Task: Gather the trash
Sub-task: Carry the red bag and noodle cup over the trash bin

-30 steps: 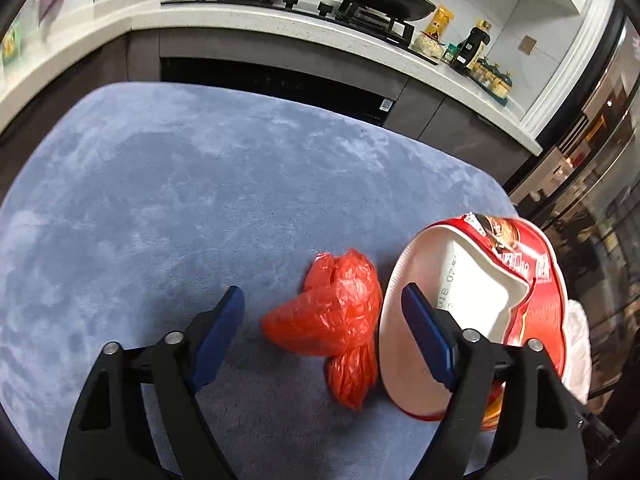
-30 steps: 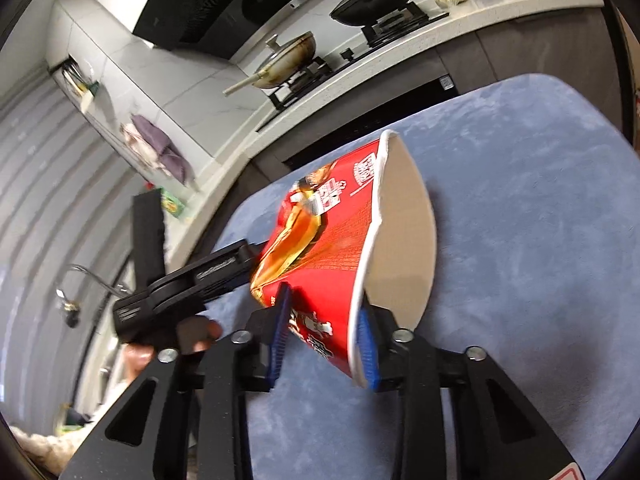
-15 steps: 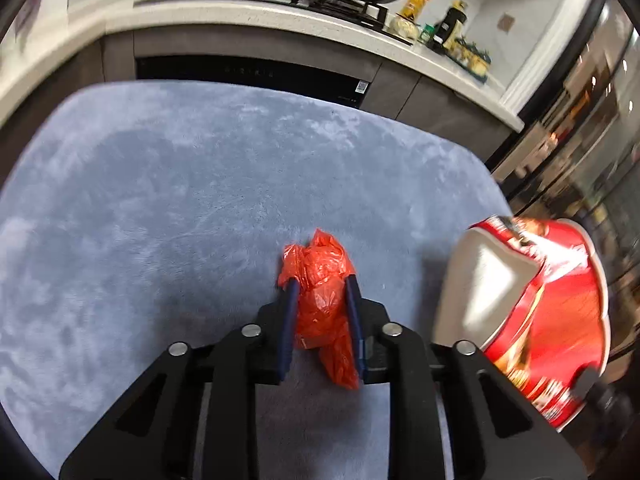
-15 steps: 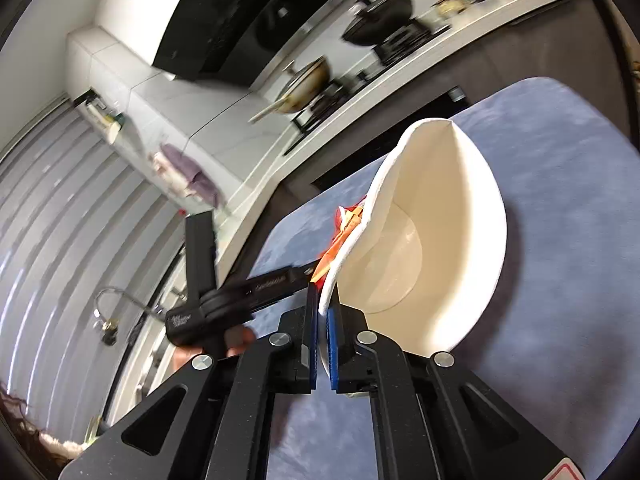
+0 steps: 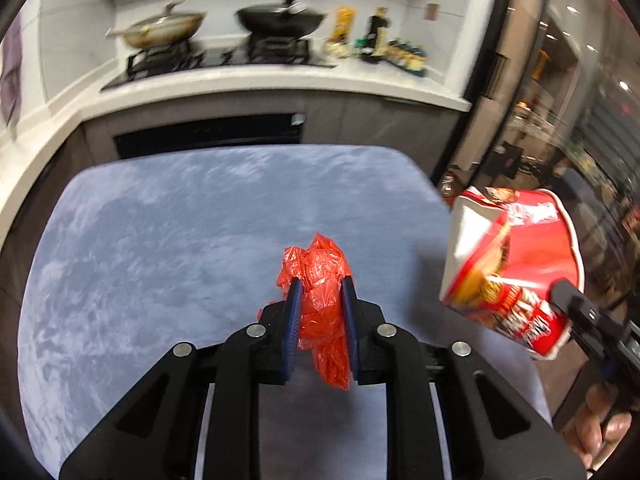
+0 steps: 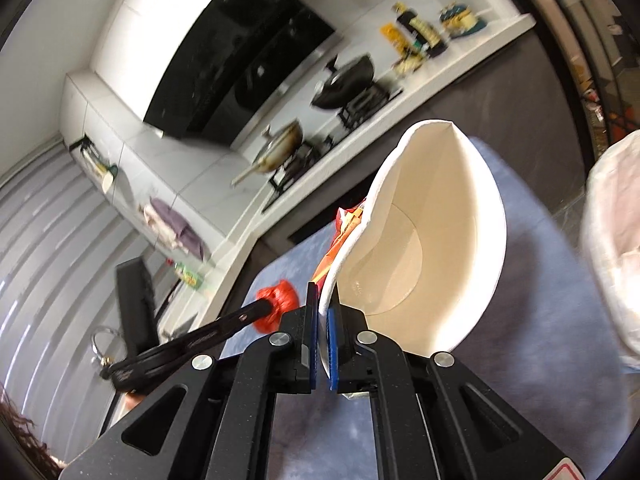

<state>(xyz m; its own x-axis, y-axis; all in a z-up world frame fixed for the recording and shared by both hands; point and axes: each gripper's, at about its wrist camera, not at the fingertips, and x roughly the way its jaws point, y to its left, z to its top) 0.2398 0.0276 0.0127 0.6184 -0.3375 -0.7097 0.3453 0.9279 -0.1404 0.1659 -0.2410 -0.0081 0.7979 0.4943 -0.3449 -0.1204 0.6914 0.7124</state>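
Left wrist view: the left gripper (image 5: 320, 312) is clamped on the crumpled red plastic bag (image 5: 320, 280), held above the blue-grey worktop (image 5: 160, 240); the red noodle cup (image 5: 516, 264) hangs to its right.

Right wrist view: the right gripper (image 6: 325, 320) pinches the noodle cup's (image 6: 432, 240) white rim, jaws nearly closed; the bag (image 6: 278, 304) sits just left.

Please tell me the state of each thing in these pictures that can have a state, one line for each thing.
left gripper: shut on the red plastic bag.
red plastic bag: crumpled, held above the blue cloth.
right gripper: shut on the wall of the noodle cup.
noodle cup: empty, crushed, tilted, held in the air.
blue cloth: spread flat on the table.
black wok: on the stove.
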